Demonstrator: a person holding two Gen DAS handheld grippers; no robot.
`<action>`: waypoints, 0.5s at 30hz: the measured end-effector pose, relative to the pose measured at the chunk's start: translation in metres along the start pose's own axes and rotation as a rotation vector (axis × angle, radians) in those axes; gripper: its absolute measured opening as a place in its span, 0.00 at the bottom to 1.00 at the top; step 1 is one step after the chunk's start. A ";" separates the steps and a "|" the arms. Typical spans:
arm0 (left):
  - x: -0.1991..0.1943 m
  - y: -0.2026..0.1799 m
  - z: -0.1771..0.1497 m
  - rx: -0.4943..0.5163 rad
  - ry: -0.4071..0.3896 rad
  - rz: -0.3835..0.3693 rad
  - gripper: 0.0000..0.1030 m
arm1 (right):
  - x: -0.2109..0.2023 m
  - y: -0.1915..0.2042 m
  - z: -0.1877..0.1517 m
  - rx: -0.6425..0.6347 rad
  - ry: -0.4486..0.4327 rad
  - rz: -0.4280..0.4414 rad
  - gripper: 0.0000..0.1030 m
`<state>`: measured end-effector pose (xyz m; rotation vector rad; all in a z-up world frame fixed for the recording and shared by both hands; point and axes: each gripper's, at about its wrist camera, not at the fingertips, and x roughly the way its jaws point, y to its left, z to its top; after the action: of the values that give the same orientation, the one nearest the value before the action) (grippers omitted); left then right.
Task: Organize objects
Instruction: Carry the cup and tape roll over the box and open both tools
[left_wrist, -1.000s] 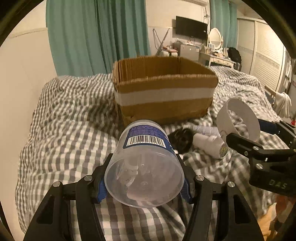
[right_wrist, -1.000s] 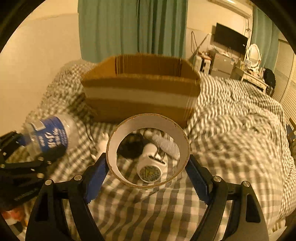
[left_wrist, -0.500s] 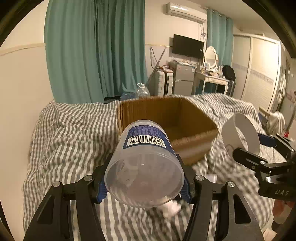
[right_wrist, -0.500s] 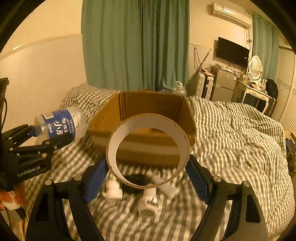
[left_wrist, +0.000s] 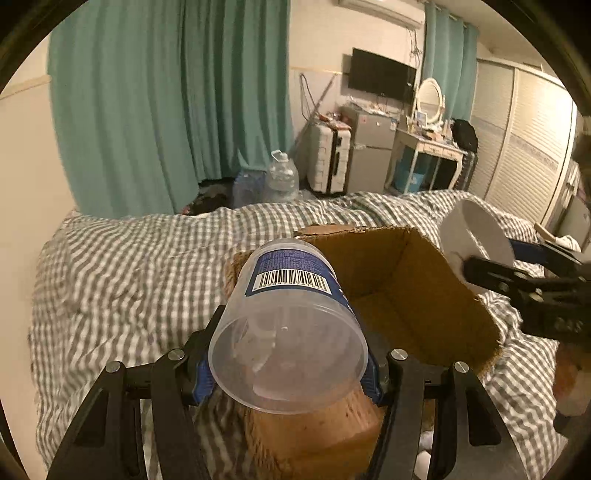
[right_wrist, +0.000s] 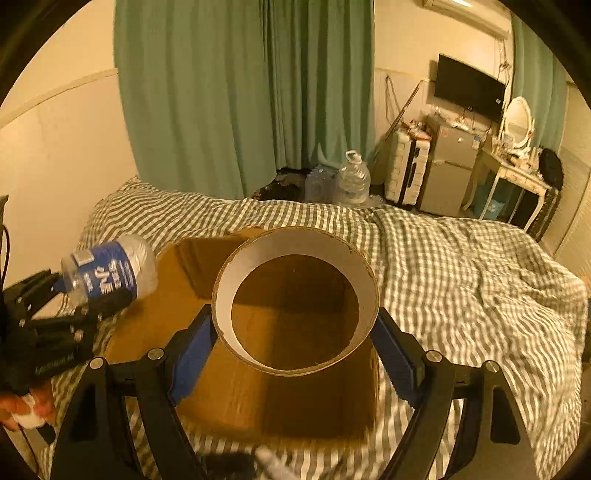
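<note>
Since the earlier frames: both grippers raised and carried forward, so the cardboard box, formerly seen side-on ahead, now lies below them with its open interior in view. Item one: clear plastic bottle with blue label, clamped across its body in the left gripper, base toward the camera, long axis pointing forward and slightly up, over the box's near-left corner. Item two: cardboard tape ring with white inner face, pinched at its two sides between the blue pads of the right gripper, its opening facing the camera, the box floor visible through it. Governing relation: the ring hangs squarely above the box's opening, while the bottle sits nearer the rim; the right hand therefore appears better placed to release first. Box stands on a grey-checked bed. Box interior appears bare so far as visible.
</note>
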<state>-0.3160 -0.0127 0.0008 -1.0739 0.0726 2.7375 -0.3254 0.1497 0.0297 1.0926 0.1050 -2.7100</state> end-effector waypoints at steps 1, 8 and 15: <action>0.008 -0.001 0.001 0.006 0.010 0.002 0.61 | 0.009 -0.001 0.002 -0.006 0.015 0.004 0.80; 0.058 -0.001 0.005 0.033 0.107 0.014 0.61 | 0.071 -0.016 0.005 -0.038 0.100 0.007 0.80; 0.066 -0.007 -0.001 0.014 0.093 -0.030 0.84 | 0.070 -0.031 0.001 0.009 0.060 0.017 0.86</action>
<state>-0.3613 0.0048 -0.0442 -1.1879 0.0880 2.6563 -0.3822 0.1679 -0.0189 1.1727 0.0930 -2.6657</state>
